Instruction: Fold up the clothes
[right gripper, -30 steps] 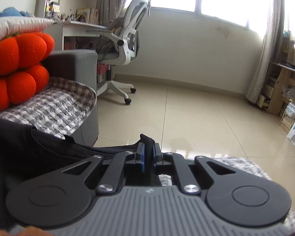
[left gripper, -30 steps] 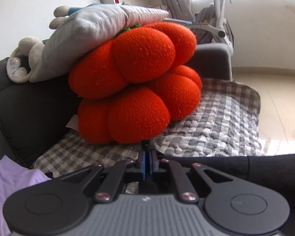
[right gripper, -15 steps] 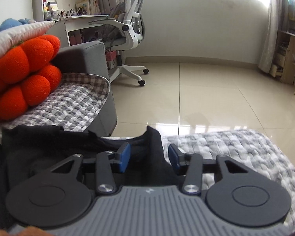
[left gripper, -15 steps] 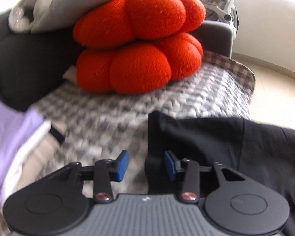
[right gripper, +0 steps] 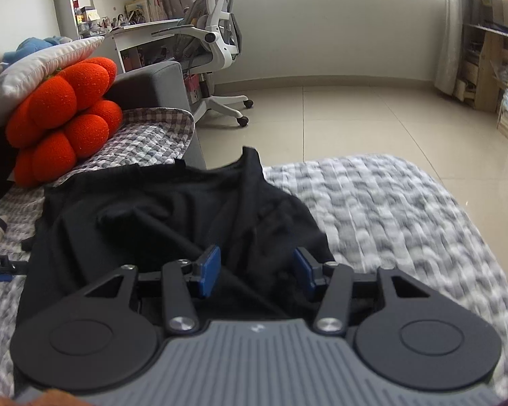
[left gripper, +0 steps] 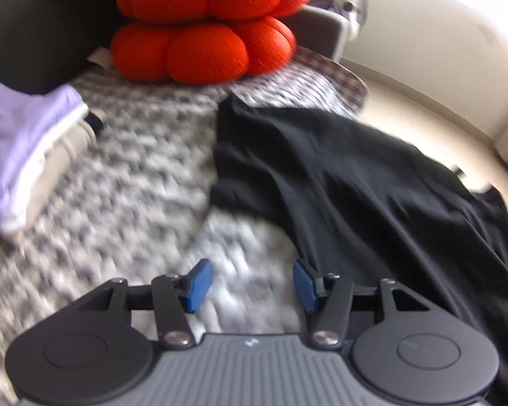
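the black garment (left gripper: 362, 182) lies spread and rumpled on the grey-and-white checked cover (left gripper: 145, 182) of the sofa, one edge near the orange lobed cushion (left gripper: 203, 23) and the rest running toward the sofa's front edge. the left gripper (left gripper: 250, 286) hangs over bare cover just beside the garment's near edge; its blue pads (left gripper: 196, 286) stand apart with only the checked cover showing between them, and its jaws have just been opening, nothing held. the right gripper (right gripper: 256, 272) hovers over the black garment (right gripper: 172, 209) from the other side, its blue pads (right gripper: 210, 270) also parted; black cloth shows in the gap behind them but neither pad presses on it, and these jaws too have just been opening. in the left wrist view a stack of folded clothes (left gripper: 23, 149), lilac on top with white and beige beneath, sits on the cover well apart from the garment, though blur softens it. the right wrist view shows the orange cushion (right gripper: 61, 118) under a pale pillow (right gripper: 34, 71), a white office chair (right gripper: 216, 47) at a desk, and a tiled floor (right gripper: 355, 118).
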Tool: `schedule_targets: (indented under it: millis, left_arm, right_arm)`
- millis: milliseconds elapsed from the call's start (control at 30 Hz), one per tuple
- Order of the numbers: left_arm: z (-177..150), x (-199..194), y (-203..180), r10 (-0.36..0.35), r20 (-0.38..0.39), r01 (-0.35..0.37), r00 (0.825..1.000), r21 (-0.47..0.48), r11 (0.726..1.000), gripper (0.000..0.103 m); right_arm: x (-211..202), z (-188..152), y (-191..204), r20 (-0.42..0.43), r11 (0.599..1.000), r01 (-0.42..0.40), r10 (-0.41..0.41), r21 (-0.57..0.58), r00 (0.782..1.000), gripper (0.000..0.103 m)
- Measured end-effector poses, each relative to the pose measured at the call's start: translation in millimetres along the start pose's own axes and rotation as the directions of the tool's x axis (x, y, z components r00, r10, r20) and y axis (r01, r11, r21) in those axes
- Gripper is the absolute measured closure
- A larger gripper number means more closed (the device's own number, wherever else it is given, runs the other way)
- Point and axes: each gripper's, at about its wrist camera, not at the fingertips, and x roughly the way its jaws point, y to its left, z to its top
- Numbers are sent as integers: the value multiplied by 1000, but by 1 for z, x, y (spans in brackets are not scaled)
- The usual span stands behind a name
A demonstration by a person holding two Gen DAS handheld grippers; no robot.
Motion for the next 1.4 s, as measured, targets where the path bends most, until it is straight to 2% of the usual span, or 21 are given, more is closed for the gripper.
schedule_targets:
  millis: [133, 267, 400, 567, 633, 767, 800, 900, 967, 1033, 1067, 1133, 1200, 1300, 1400]
  left_arm:
    - [-20, -16, -3, -102, -56, 103, 993, 5, 995, 49]
    - [-35, -30, -5, -167, -107, 168, 980, 3, 986, 50]
    - [-50, -44, -1, -258, -171, 257, 951, -29, 966, 50]
    - [-78, -60, 11, -377, -226, 364, 898, -96, 926, 50]
    - [-88, -65, 17, -433, -249, 413, 866, -132, 901, 50]
    - [-109, -66, 22, -541, -318, 506, 779, -192, 841, 50]
    - [-113, -69, 20, -550, -322, 520, 771, -180, 835, 50]
    - [-121, -78, 12, -545, -333, 541, 770, -113, 834, 50]
    - [-127, -82, 4, -550, -356, 556, 755, -96, 826, 52]
    - [-132, -85, -7, -547, -375, 566, 748, -69, 821, 62]
    - [-135, -87, -12, -537, -380, 564, 754, -45, 824, 65]
    - [-139, -91, -21, -508, -382, 551, 772, 3, 834, 88]
    - [-140, -96, -27, -483, -372, 531, 793, 35, 846, 100]
    - [-138, -109, -24, -479, -326, 521, 815, 52, 852, 102]
    - [-126, -125, -11, -502, -254, 527, 827, 38, 849, 102]
  right_arm:
    - [-19, -17, -9, -16, 999, -2, 3, 46, 1000, 51]
    - [-35, -31, -21, -42, 996, 12, -9, 83, 999, 50]
    - [-51, -38, -34, -62, 991, 34, -26, 129, 998, 50]
    - [-71, -63, -57, -61, 973, -40, 55, 227, 997, 46]
    - [-77, -74, -66, -76, 970, -58, 78, 235, 994, 46]
    - [-92, -82, -83, -58, 962, -74, 92, 262, 994, 46]
    - [-94, -84, -88, -54, 958, -85, 104, 274, 993, 46]
    - [-96, -90, -99, -58, 951, -100, 122, 293, 991, 46]
    - [-98, -93, -102, -73, 954, -89, 115, 286, 991, 46]
    - [-101, -95, -103, -75, 957, -90, 115, 275, 991, 46]
    - [-103, -95, -103, -74, 959, -91, 115, 269, 991, 46]
    - [-107, -96, -102, -71, 962, -91, 113, 257, 991, 46]
    - [-110, -97, -102, -66, 964, -88, 107, 251, 992, 46]
    - [-114, -97, -102, -55, 966, -79, 95, 246, 994, 46]
    - [-116, -95, -104, -36, 966, -74, 86, 250, 996, 46]
